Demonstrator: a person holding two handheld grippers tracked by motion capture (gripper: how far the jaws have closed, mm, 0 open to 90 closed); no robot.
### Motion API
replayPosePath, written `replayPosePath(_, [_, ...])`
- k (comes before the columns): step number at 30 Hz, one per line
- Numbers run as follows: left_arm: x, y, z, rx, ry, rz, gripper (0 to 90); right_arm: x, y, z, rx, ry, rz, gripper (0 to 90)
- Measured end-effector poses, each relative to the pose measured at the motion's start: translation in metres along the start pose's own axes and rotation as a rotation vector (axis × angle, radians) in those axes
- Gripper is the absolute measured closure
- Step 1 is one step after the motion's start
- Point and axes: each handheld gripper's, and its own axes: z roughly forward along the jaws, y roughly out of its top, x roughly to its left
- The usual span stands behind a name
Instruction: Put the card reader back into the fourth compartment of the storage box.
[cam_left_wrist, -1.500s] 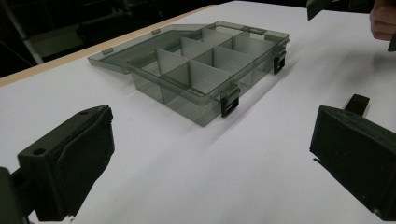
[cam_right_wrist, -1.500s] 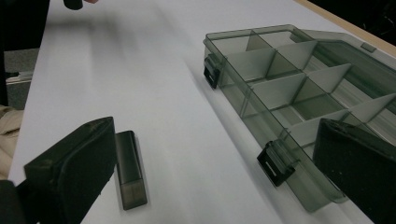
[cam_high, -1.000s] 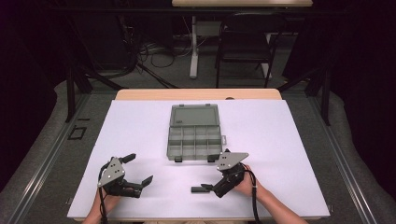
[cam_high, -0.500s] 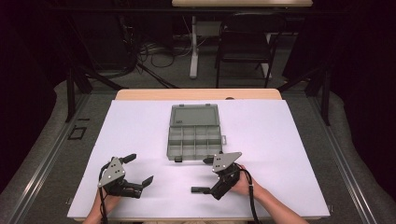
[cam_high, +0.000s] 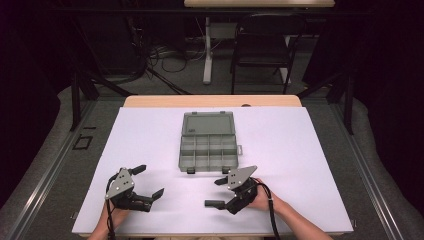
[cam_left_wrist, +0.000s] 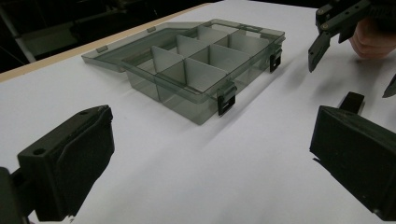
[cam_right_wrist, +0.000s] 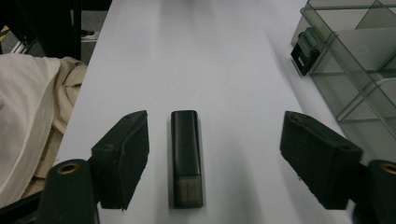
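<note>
Two grippers sit low over my white table top (cam_high: 310, 165), which lies on a wooden table in a dark room with a black chair (cam_high: 264, 47) and cables on the grey floor behind. My right gripper (cam_high: 217, 192) has just been closing, its jaws apart around the small black stick (cam_right_wrist: 186, 156) lying flat between them, untouched. My left gripper (cam_high: 148, 181) rests wide open, and the open grey compartment box (cam_high: 208, 144) stands mid-table.

Compartment box (cam_high: 208, 145) mid-table (cam_high: 310, 165), lid open behind. Small stick (cam_right_wrist: 186, 158) on table before box – between right gripper (cam_high: 214, 192) jaws, untouched. Left gripper (cam_high: 149, 181) well left.
</note>
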Motion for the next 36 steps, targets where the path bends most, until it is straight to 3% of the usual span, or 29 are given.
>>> replayPosePath(6, [0.0, 0.0, -0.002, 0.0, -0.01, 0.003, 0.0, 0.004, -0.001, 0.002, 0.031, 0.013, -0.035, 49.6])
replayPosePath(12, [0.0, -0.001, 0.0, 0.011, -0.019, 0.004, 0.0, 0.005, -0.002, 0.002, 0.045, 0.044, -0.056, 62.1])
replayPosePath(36, [-0.001, -0.001, 0.003, 0.023, -0.038, 0.01, 0.0, 0.008, -0.004, 0.011, 0.097, 0.048, -0.085, 72.8])
